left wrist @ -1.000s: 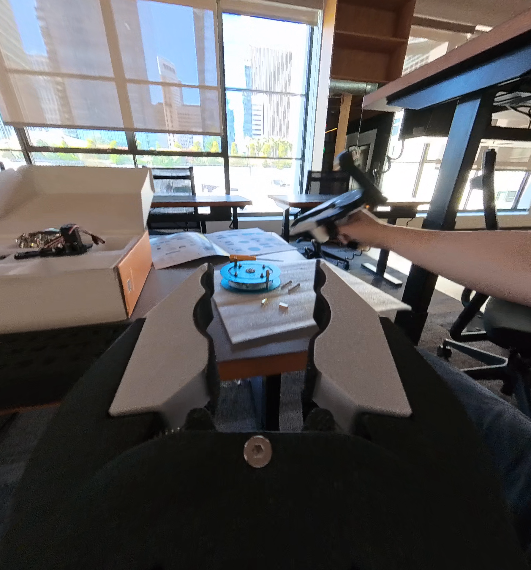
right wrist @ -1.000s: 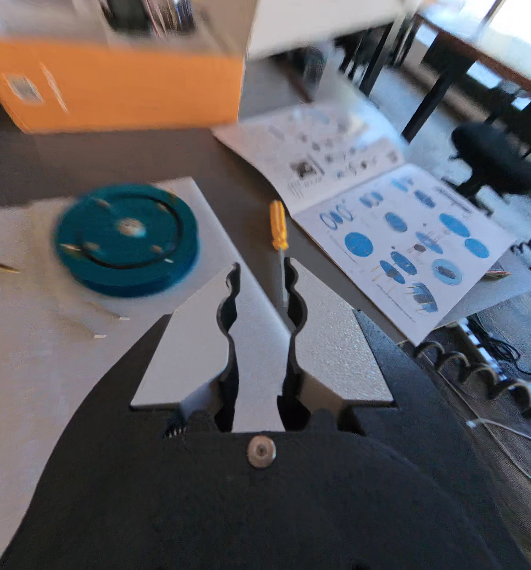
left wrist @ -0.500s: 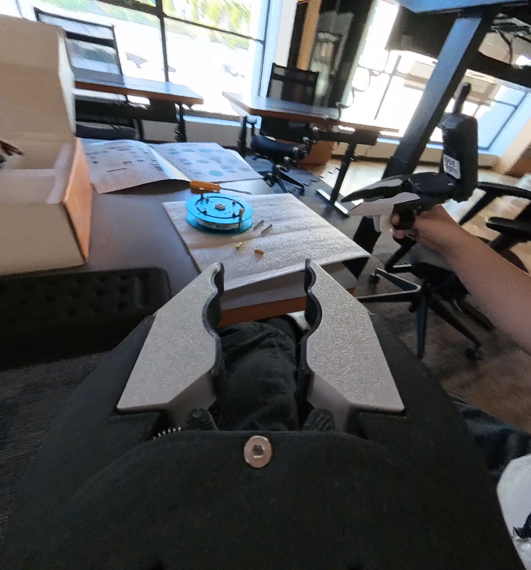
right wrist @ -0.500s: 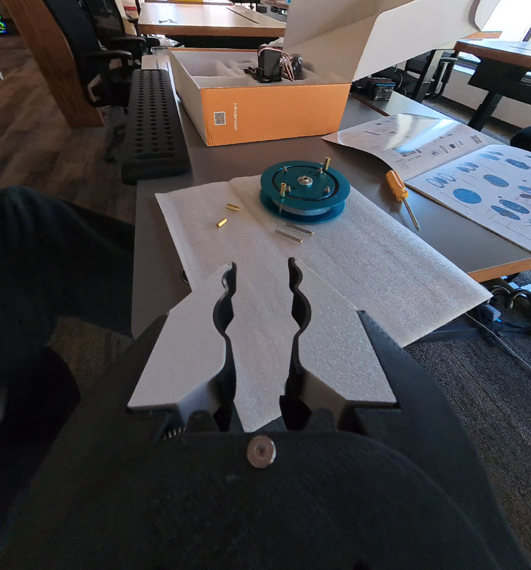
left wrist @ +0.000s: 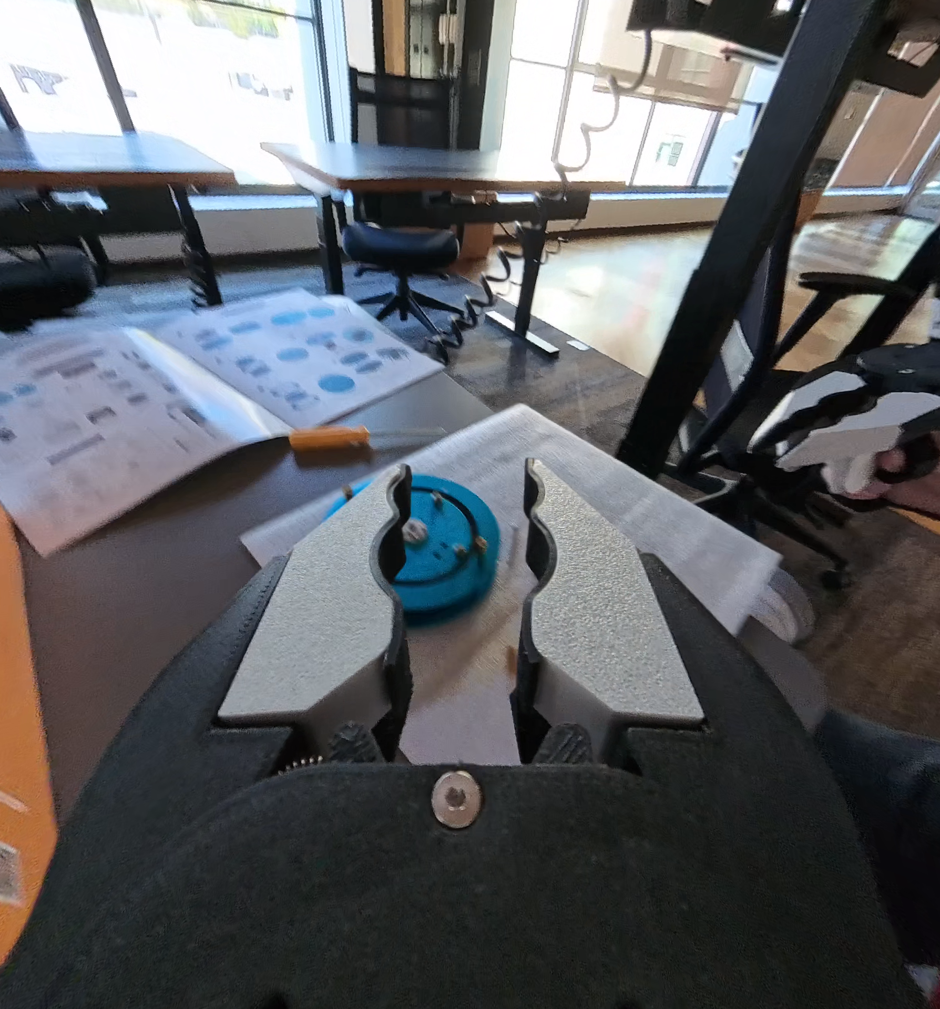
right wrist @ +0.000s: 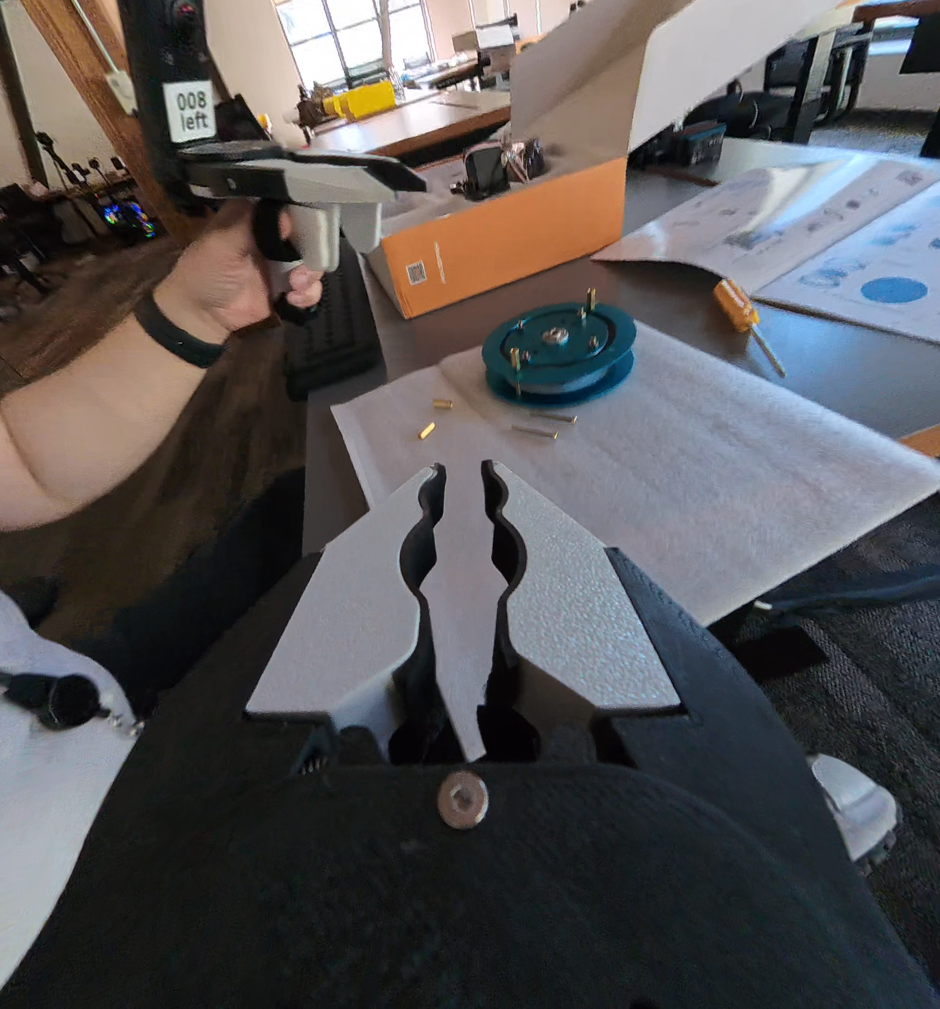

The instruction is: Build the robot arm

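Two grippers in play, and neither one is holding anything. Going left to right across the desk [right wrist: 866, 393]: our left hand [right wrist: 222, 278] holds the left gripper [left wrist: 463, 474] up in the air beside the orange cardboard box [right wrist: 506, 240], which sits open with some dark parts inside. Its fingers are spread wide, and from its own camera we look straight down between them at the blue round plate assembly [left wrist: 446, 551], with nothing touching it.

That blue disc stack sits on the far end of a white foam sheet [right wrist: 675, 464], with brass standoffs poking up from it. Just in front of it on the foam we've got two small brass spacers [right wrist: 435, 417] and a couple of thin metal pins [right wrist: 544, 426] lying loose.

Our right gripper [right wrist: 463, 469] hovers over the near edge of the foam, fingers only narrowly apart and empty, pointing toward the spacers.

Further right, an orange-handled screwdriver [right wrist: 741, 316] lies on the bare desk just beside the foam, next to an open instruction booklet [right wrist: 839, 229] with blue diagrams.
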`<state>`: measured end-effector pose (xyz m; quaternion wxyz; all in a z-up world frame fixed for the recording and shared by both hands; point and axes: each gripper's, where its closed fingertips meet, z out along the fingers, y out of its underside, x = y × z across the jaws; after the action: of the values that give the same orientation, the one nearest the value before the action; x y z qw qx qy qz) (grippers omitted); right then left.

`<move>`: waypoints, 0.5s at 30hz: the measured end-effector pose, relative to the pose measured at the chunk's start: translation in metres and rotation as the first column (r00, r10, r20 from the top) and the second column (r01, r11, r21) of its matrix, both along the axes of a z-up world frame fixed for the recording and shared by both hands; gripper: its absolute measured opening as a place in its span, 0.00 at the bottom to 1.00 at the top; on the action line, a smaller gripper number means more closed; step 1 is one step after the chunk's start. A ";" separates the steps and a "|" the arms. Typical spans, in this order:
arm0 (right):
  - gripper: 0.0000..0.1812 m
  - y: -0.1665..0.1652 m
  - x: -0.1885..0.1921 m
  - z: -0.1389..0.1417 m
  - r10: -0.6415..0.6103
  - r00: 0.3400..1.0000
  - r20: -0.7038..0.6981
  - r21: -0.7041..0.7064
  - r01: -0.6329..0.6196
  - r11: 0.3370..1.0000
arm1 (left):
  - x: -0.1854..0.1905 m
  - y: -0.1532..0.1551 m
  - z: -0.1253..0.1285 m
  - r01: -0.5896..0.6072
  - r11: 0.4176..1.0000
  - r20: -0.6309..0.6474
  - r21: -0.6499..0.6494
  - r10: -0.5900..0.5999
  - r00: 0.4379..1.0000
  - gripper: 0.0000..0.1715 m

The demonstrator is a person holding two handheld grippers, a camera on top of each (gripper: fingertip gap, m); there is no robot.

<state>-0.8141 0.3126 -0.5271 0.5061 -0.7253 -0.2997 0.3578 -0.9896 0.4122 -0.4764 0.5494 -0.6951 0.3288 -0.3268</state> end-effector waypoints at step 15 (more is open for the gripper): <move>0.09 0.067 -0.038 -0.052 0.083 0.897 0.435 0.093 -0.136 0.986 | -0.036 0.008 -0.033 -0.237 0.971 -0.372 -0.036 0.207 0.905 0.33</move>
<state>-0.8522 0.3798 -0.5787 0.4497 -0.7361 -0.4653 0.1983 -1.0259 0.4199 -0.5091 0.4838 -0.7982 0.3306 -0.1397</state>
